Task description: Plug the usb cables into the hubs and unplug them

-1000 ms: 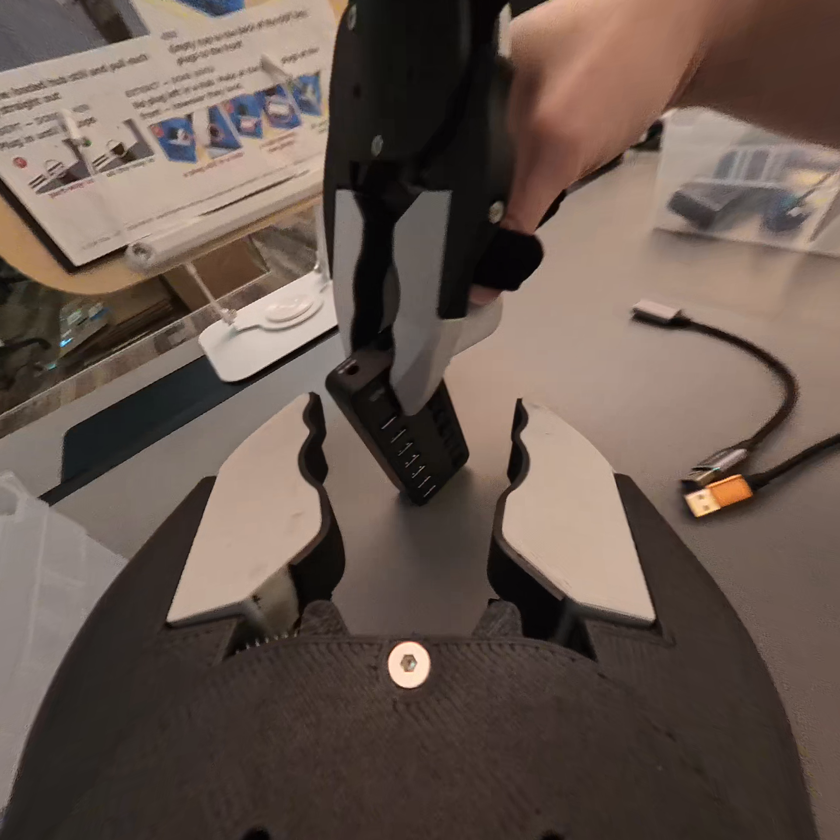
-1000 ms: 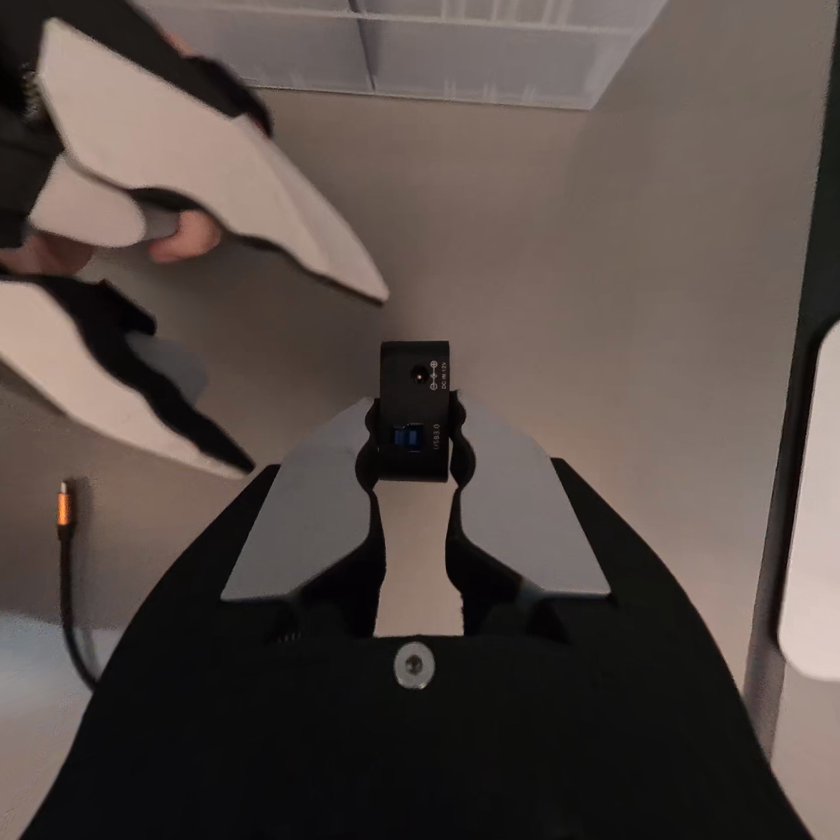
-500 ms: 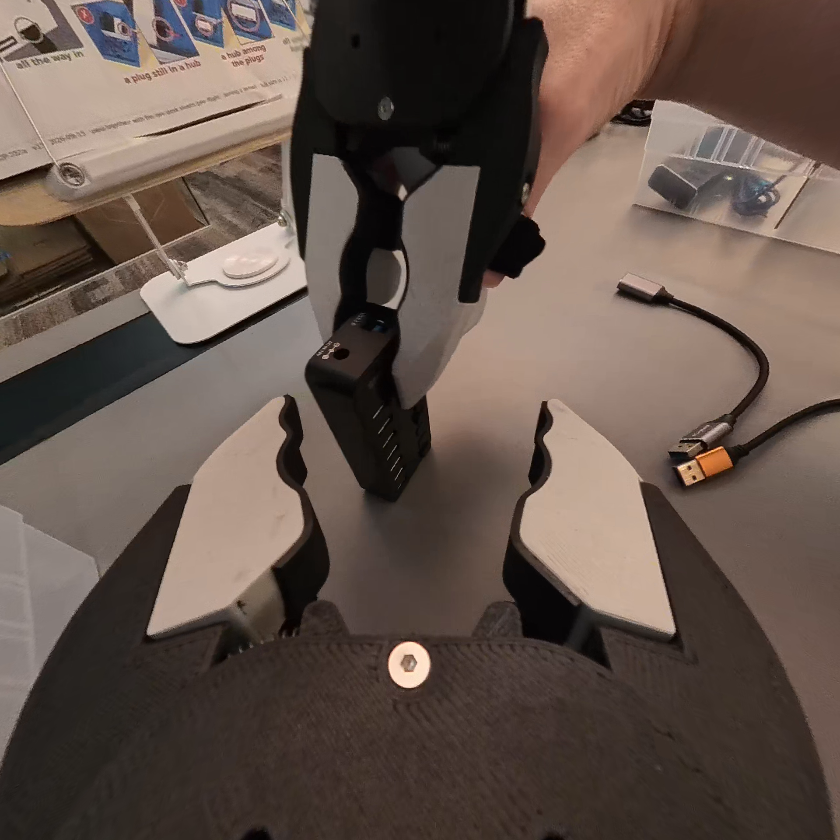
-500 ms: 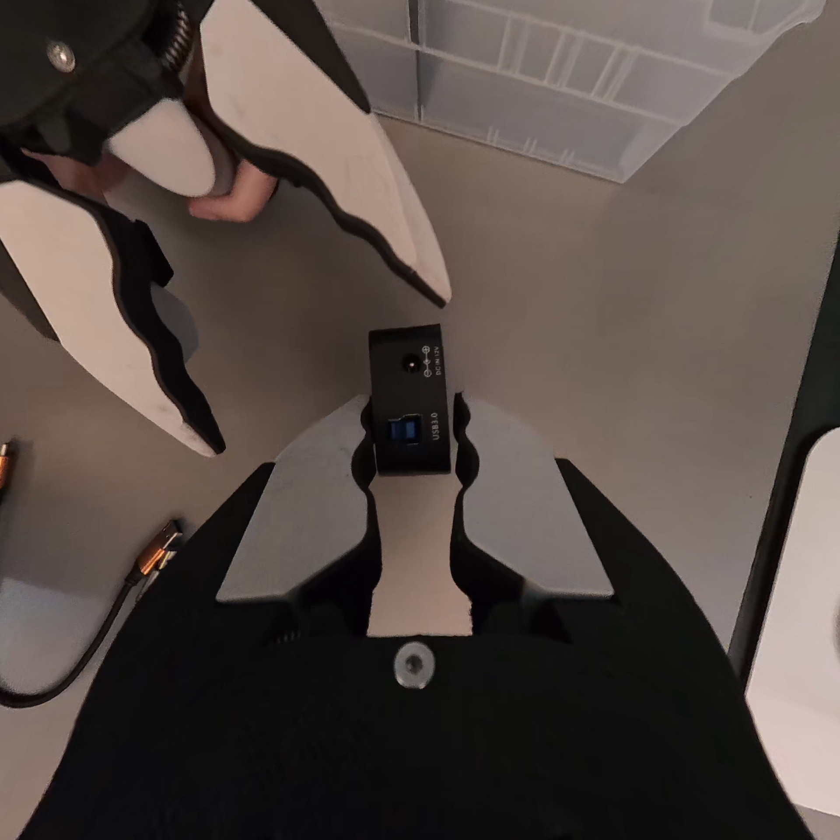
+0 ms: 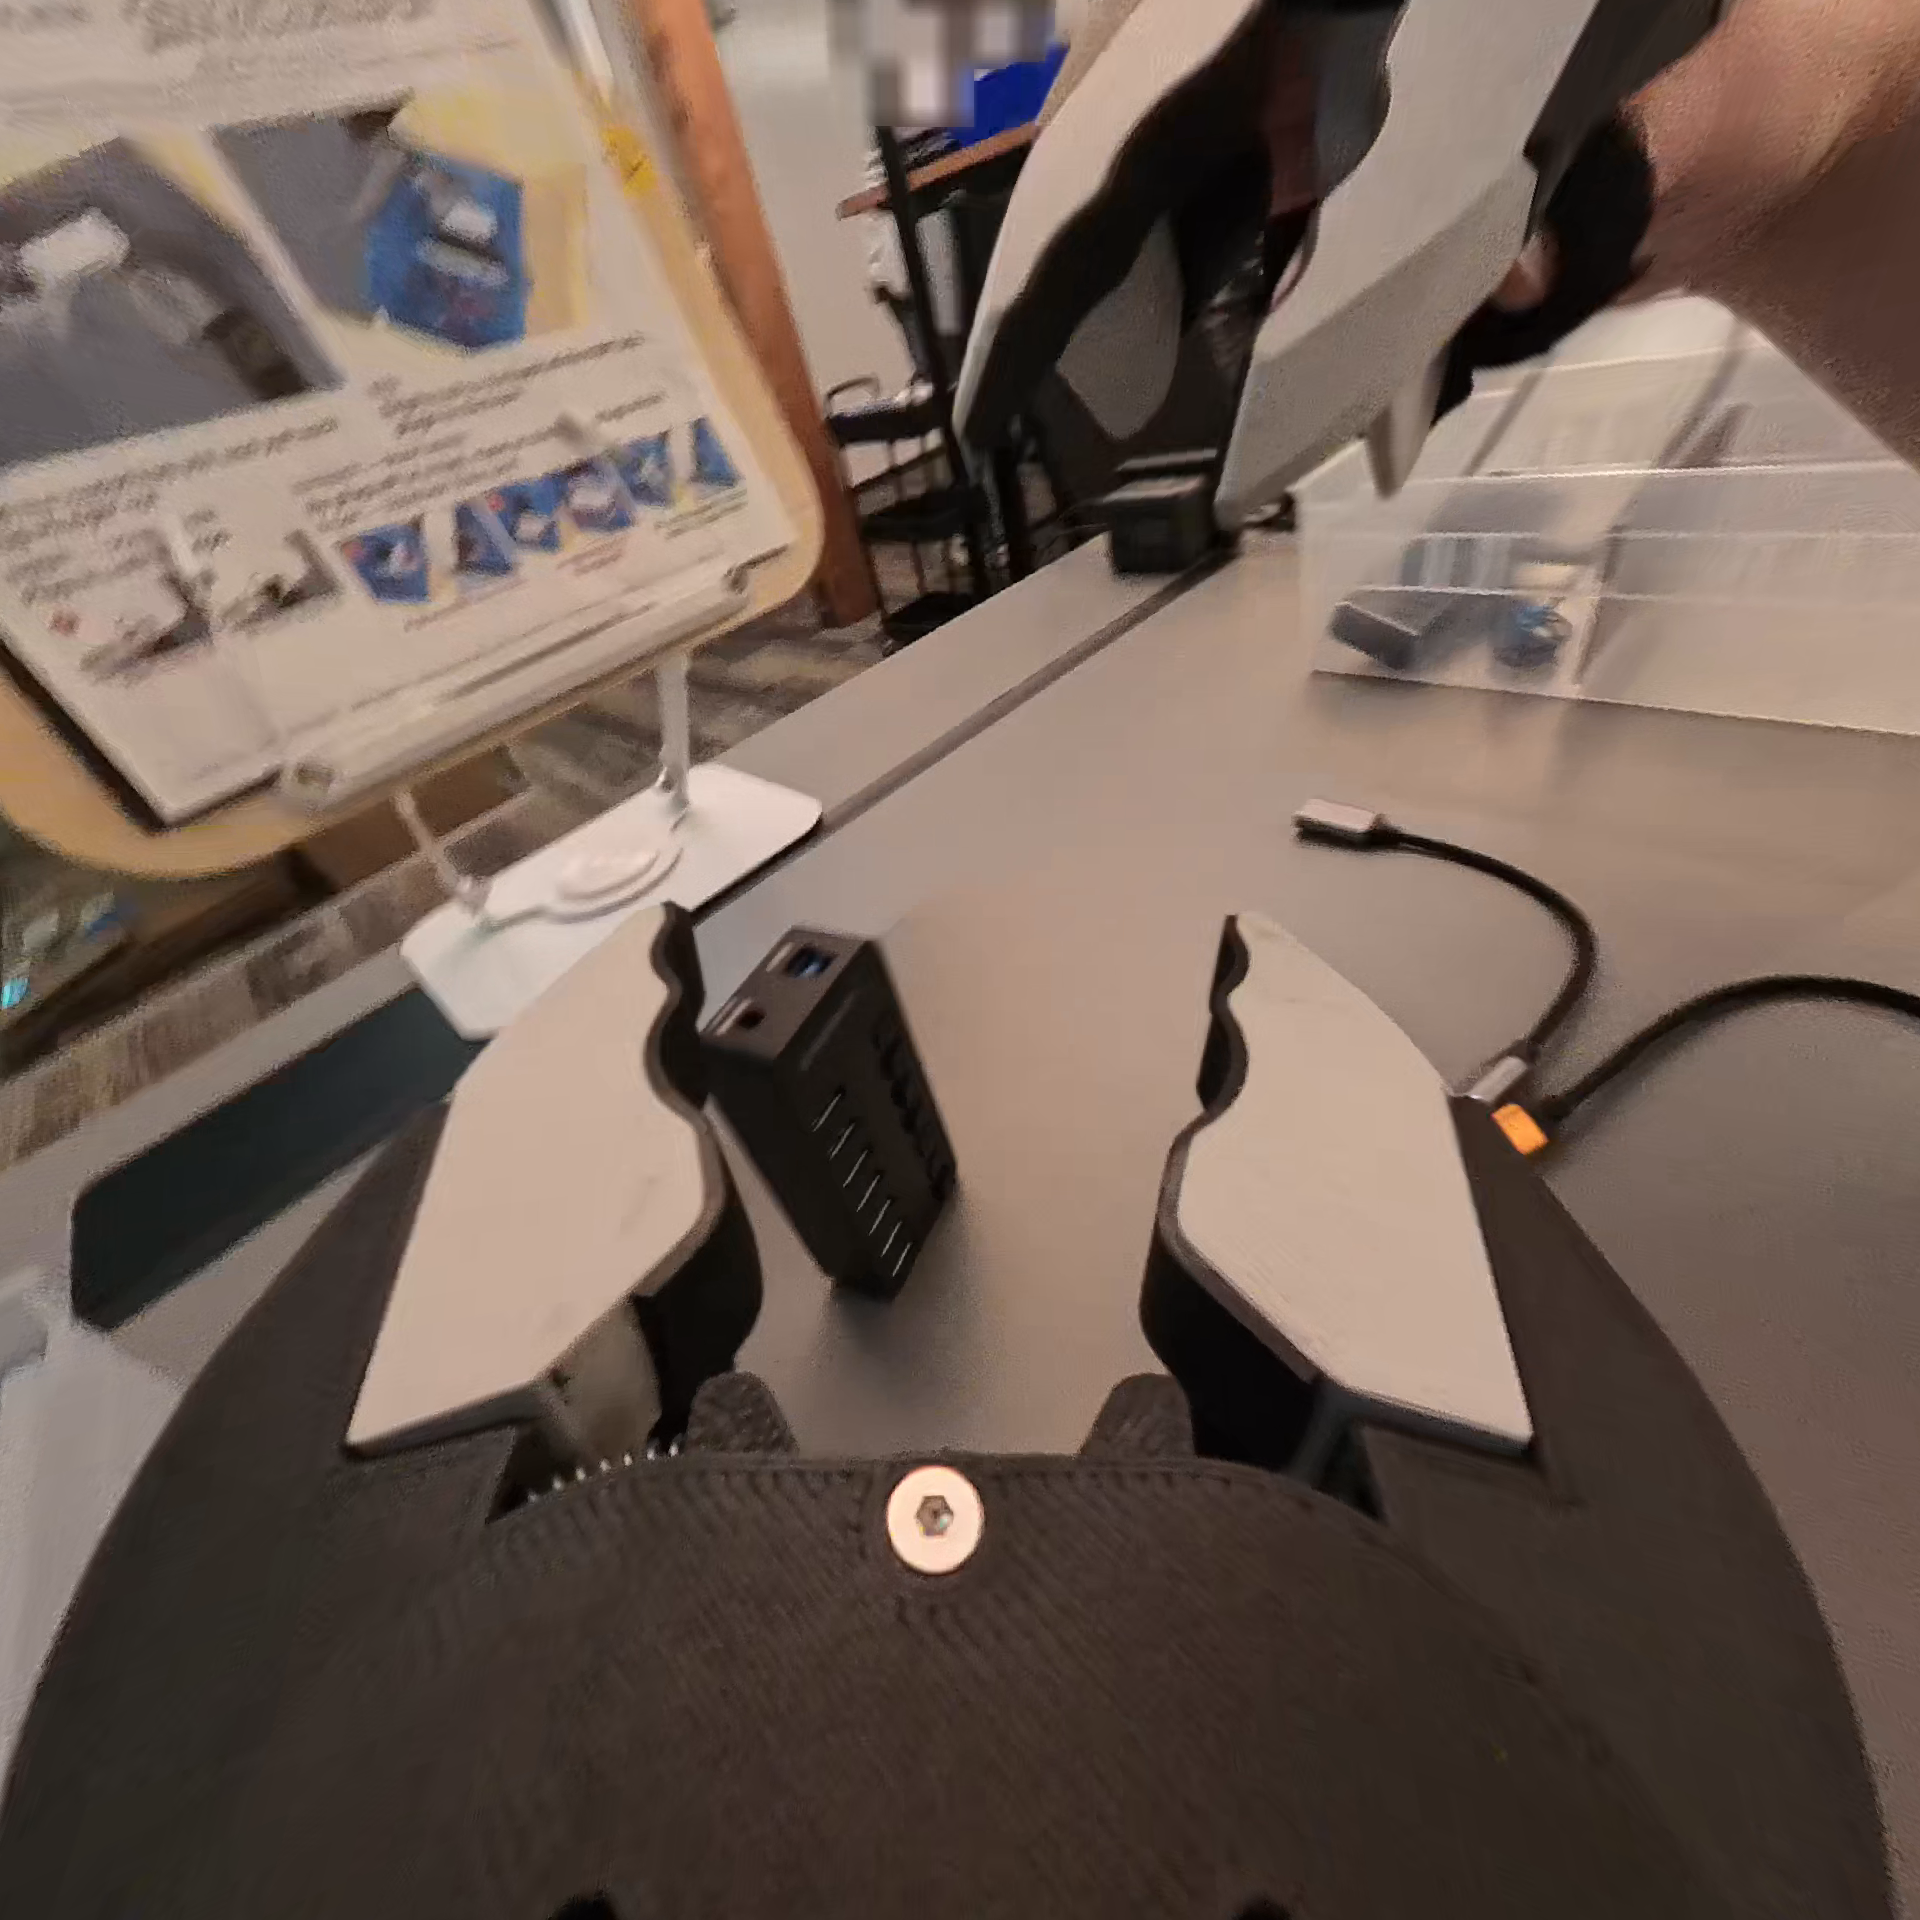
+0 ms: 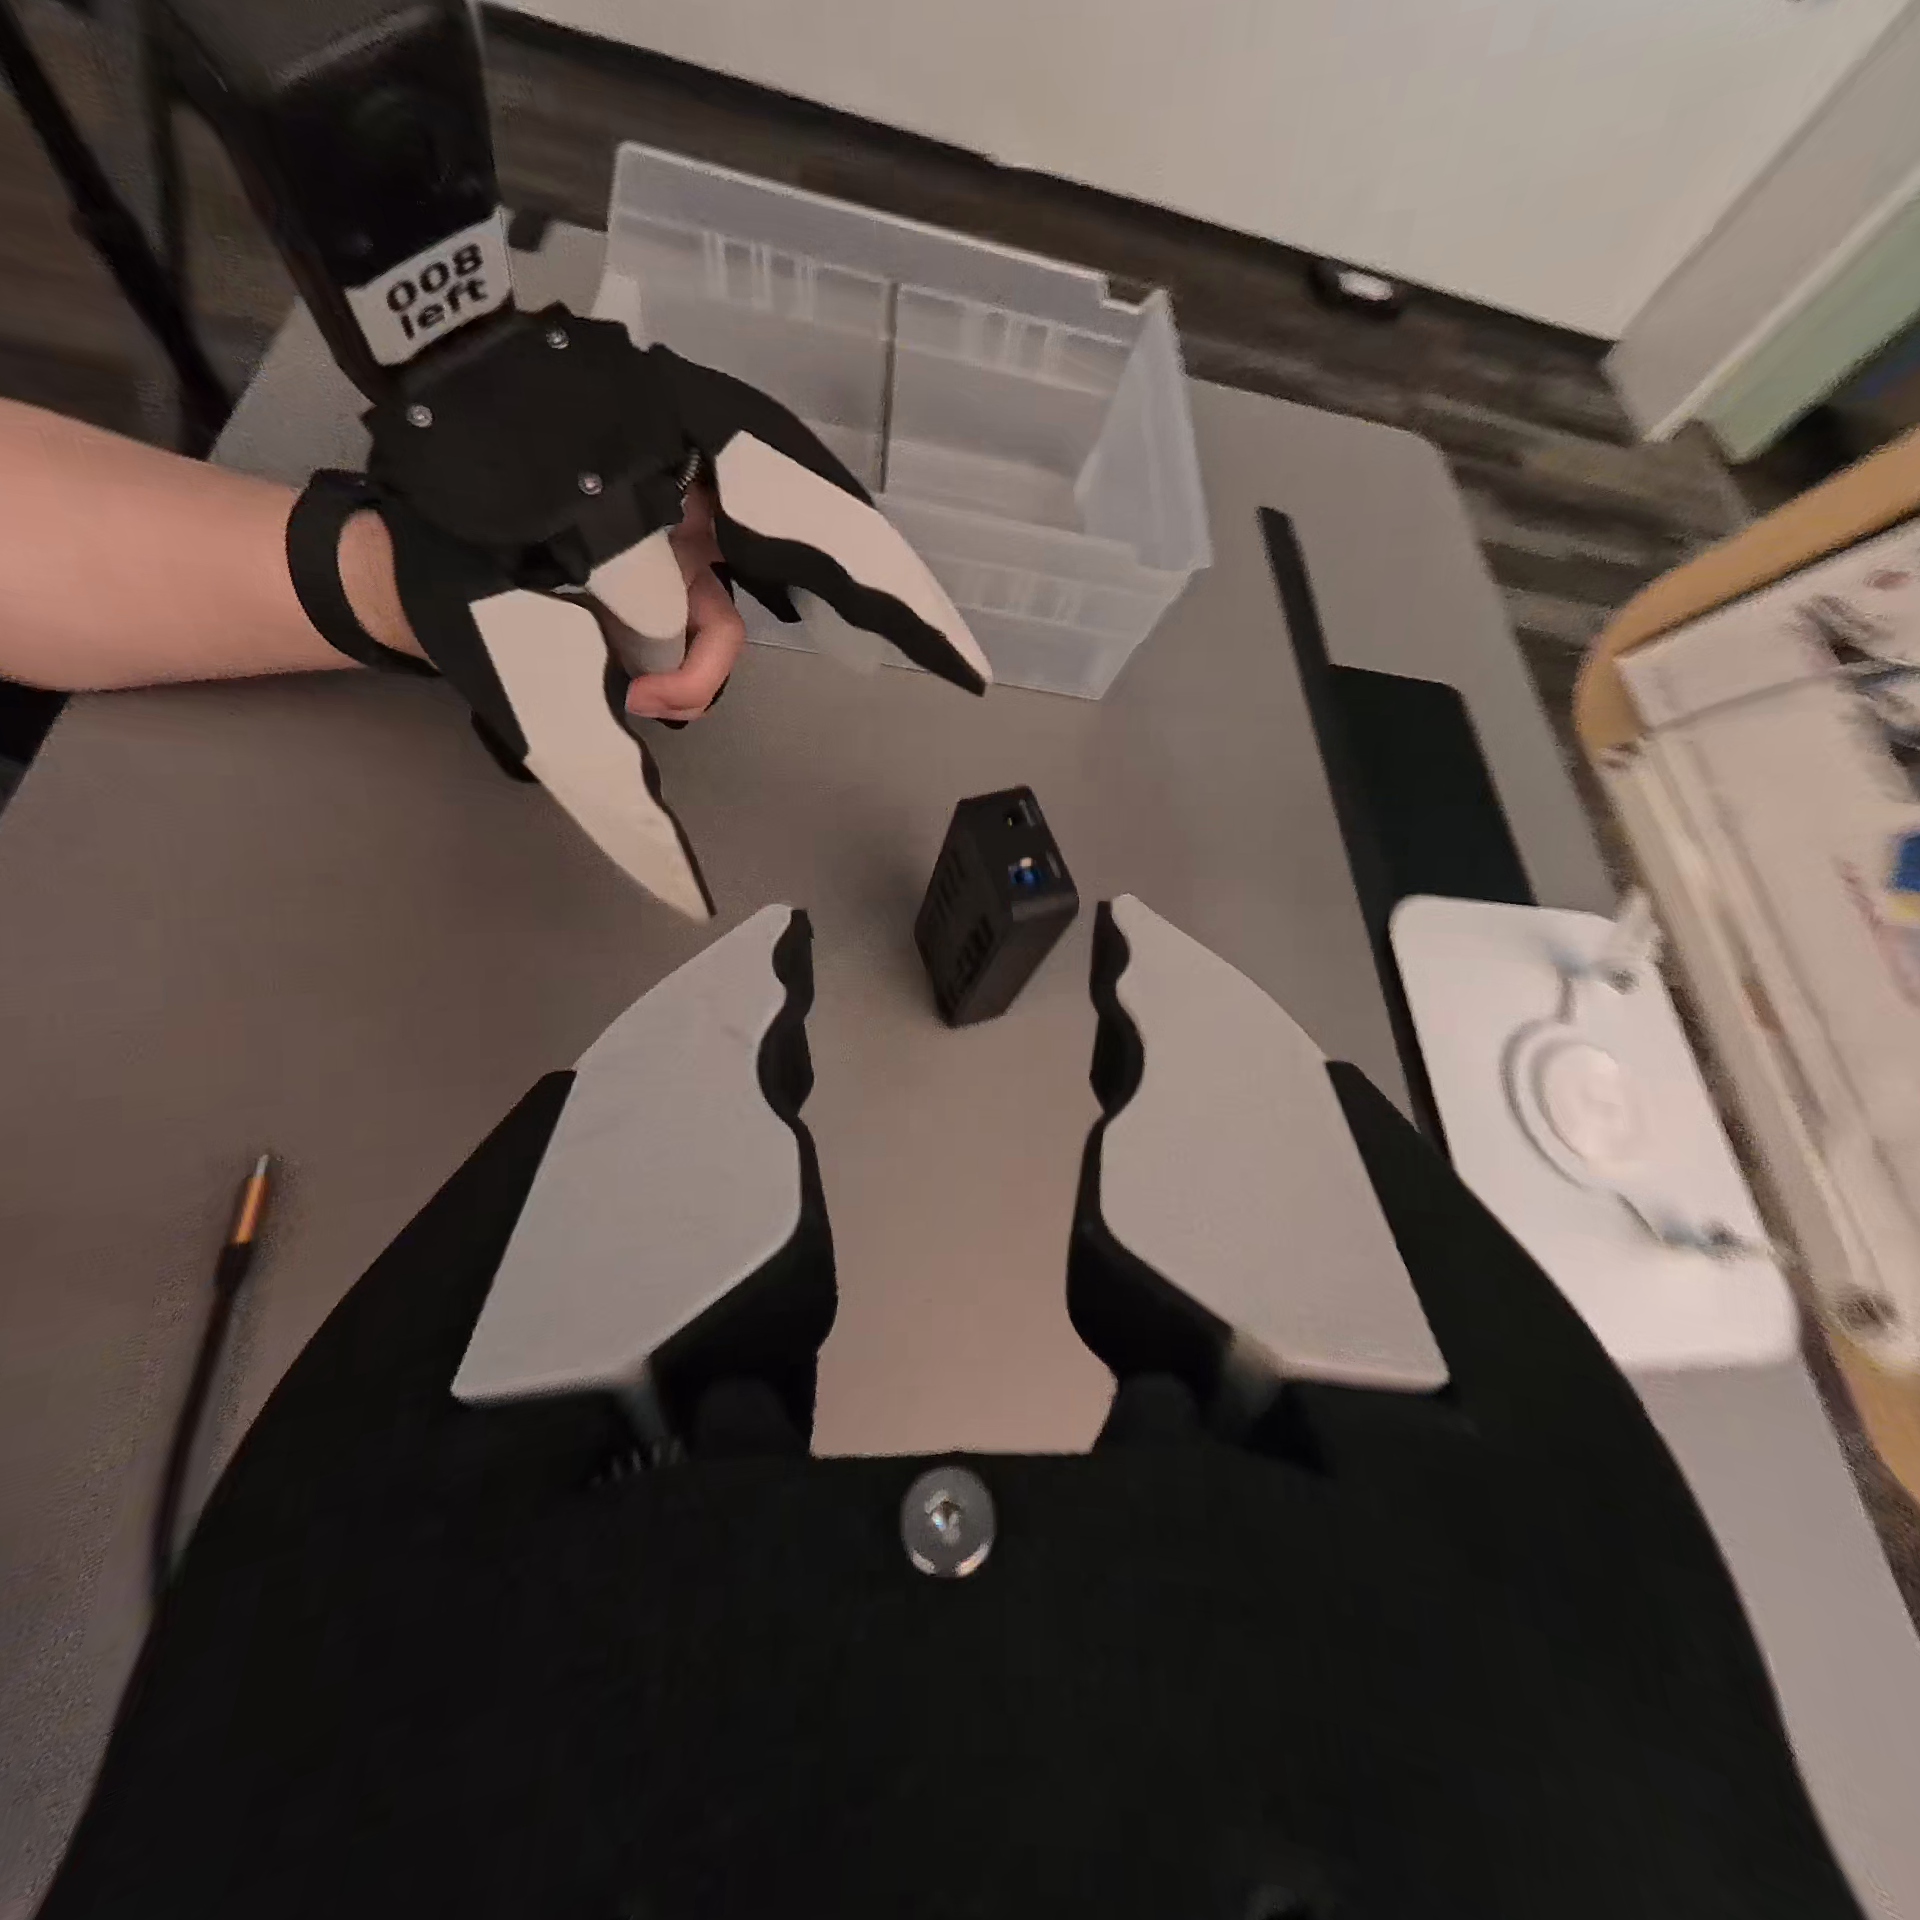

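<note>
The black hub [image 6: 995,902] stands on end on the grey table [image 6: 312,935], free of both tools. The right gripper [image 6: 945,914] hangs above it, fingers spread wide; the left gripper [image 5: 951,971] is spread too, its one finger just beside the hub. Two USB cables [image 5: 1538,935] lie off to one side. A clear plastic bin [image 6: 997,436] sits at the table's far edge, and an instruction sheet on a white stand [image 5: 623,873] leans nearby.

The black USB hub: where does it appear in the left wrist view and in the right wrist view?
Left wrist view: the black USB hub stands on end on the grey table, centre-left, just beside the near gripper's left finger.
Right wrist view: the hub stands at centre, just beyond the open fingertips.
Shared landmark: the white stand base.
</note>
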`<state>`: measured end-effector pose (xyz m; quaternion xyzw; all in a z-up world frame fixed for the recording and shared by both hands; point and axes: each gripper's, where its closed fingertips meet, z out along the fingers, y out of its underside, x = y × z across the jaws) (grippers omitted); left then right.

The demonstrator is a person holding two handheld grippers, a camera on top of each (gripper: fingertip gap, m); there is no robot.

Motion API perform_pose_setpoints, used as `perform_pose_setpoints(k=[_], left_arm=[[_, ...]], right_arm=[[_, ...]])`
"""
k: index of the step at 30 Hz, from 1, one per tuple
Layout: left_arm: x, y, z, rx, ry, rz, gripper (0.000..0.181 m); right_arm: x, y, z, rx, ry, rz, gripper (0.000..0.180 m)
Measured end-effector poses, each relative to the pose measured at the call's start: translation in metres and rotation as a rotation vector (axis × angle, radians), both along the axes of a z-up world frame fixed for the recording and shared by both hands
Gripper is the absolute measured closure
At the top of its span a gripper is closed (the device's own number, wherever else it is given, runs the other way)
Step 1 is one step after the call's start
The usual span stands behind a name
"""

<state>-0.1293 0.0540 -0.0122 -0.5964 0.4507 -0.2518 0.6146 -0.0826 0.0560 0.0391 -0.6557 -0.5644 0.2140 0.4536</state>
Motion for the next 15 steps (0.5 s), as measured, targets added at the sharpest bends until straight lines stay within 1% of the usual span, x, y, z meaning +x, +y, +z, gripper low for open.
perform_pose_setpoints(k=[1, 2, 4, 5, 7, 8, 9, 10, 12, 13, 15], left_arm=[[0.007, -0.014, 0.004, 0.049, 0.001, -0.06, 0.099], [0.015, -0.031, 0.006, 0.1, -0.002, -0.137, 0.116], [0.038, -0.068, 0.0, 0.135, -0.004, -0.31, 0.132], [0.05, -0.082, -0.012, 0.1, 0.031, -0.383, 0.132], [0.069, -0.093, -0.047, -0.003, 0.164, -0.448, 0.122], [0.074, -0.091, -0.061, -0.024, 0.217, -0.439, 0.12], [0.075, -0.086, -0.069, -0.033, 0.242, -0.42, 0.121], [0.076, -0.083, -0.072, -0.047, 0.243, -0.414, 0.123], [0.075, -0.08, -0.069, -0.101, 0.205, -0.413, 0.126], [0.073, -0.078, -0.066, -0.114, 0.189, -0.406, 0.125], [0.07, -0.074, -0.061, -0.106, 0.172, -0.384, 0.126]], right_arm=[[0.013, -0.013, 0.007, 0.036, 0.002, -0.04, 0.127], [0.023, -0.027, 0.015, 0.08, 0.02, -0.065, 0.127], [0.035, -0.06, 0.027, 0.141, 0.105, -0.051, 0.133], [0.037, -0.078, 0.03, 0.142, 0.181, -0.014, 0.138], [0.035, -0.113, 0.025, 0.079, 0.36, 0.091, 0.148], [0.035, -0.123, 0.012, 0.028, 0.402, 0.098, 0.153], [0.036, -0.128, -0.011, -0.032, 0.371, 0.076, 0.156], [0.038, -0.13, -0.04, -0.077, 0.303, 0.031, 0.158], [0.046, -0.125, -0.101, -0.102, 0.098, -0.092, 0.16], [0.048, -0.126, -0.123, -0.104, 0.022, -0.115, 0.164], [0.053, -0.121, -0.153, -0.144, -0.066, -0.187, 0.169]])
